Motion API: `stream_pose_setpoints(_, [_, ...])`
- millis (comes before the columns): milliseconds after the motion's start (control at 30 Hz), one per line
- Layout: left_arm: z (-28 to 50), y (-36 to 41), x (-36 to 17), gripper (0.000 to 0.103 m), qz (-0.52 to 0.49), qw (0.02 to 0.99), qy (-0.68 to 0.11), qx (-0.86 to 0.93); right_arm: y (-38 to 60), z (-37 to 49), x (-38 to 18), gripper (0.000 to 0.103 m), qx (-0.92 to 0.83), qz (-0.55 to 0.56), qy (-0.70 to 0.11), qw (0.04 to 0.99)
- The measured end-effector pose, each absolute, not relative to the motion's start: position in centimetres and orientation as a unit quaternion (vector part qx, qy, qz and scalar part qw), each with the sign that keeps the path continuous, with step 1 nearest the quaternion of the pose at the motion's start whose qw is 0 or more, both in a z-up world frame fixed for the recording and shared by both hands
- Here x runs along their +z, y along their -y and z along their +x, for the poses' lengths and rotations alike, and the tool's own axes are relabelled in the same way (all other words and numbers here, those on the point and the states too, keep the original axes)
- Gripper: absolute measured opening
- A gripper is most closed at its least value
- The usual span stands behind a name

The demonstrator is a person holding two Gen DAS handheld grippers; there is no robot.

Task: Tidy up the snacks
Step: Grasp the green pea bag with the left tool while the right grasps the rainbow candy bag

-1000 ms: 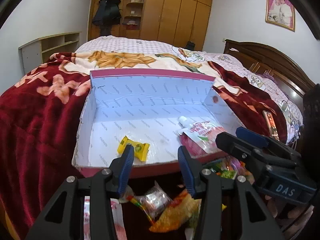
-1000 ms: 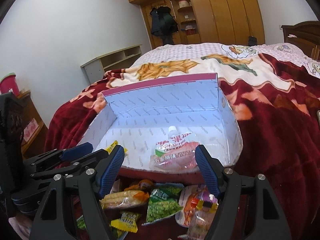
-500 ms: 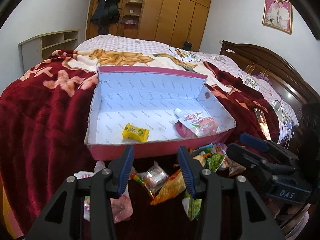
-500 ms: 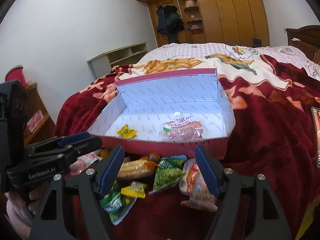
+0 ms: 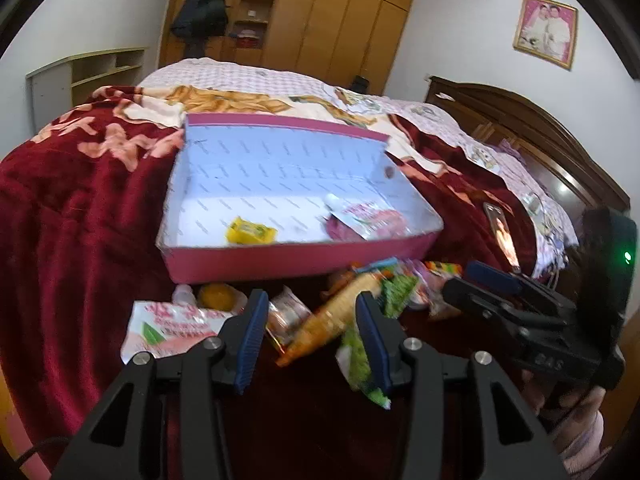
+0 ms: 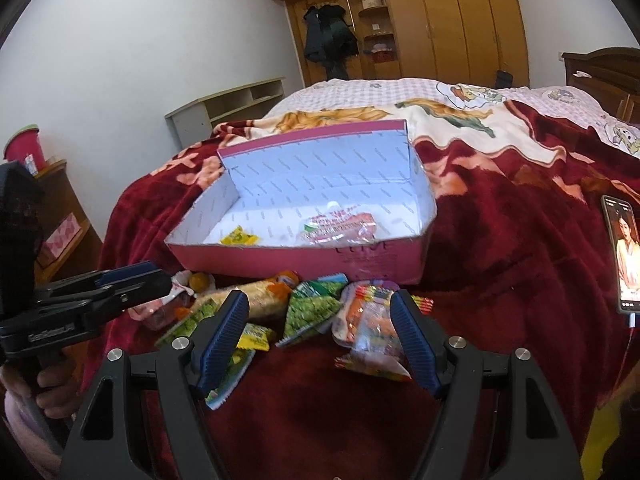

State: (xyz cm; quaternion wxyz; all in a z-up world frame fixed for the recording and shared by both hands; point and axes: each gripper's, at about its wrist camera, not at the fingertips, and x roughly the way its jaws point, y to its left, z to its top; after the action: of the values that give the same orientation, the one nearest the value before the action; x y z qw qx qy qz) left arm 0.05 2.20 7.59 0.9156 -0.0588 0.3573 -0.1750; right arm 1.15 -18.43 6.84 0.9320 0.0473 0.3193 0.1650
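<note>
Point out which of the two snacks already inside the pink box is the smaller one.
The small yellow wrapped candy, lying left in the pink cardboard box; the other, a red-and-white spouted pouch, is much larger and lies to its right.

Phone [image 6: 626, 256]: cut off by right edge of right wrist view. Snack pile [image 5: 360, 300]: blurred, wrappers overlapped, print unreadable. Green packet [image 5: 362, 364]: partly hidden behind left gripper [image 5: 312, 342] finger. Box lettering: too faint.
</note>
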Motion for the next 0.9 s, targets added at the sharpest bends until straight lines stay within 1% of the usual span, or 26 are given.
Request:
stream_pose_setpoints(467, [-3.1, 1.5, 5.4, 0.048, -0.020, 0.898, -0.386, -0.208, 18.6, 0.4, 6.6, 0.075, 0.159, 0.033, -0.319, 0.934])
stream_pose_setpoints(733, [-2.5, 2.8, 4.3, 0.048, -0.004, 0.900, -0.392, -0.189, 19.4, 0.6, 6.5, 0.075, 0.120, 0.031, -0.322, 0.939])
stream_pose_setpoints(900, [-2.0, 3.0, 3.6, 0.048, 0.001, 0.902, -0.391, -0.182, 19.9, 1.4, 5.5, 0.075, 0.114, 0.046, -0.346, 0.930])
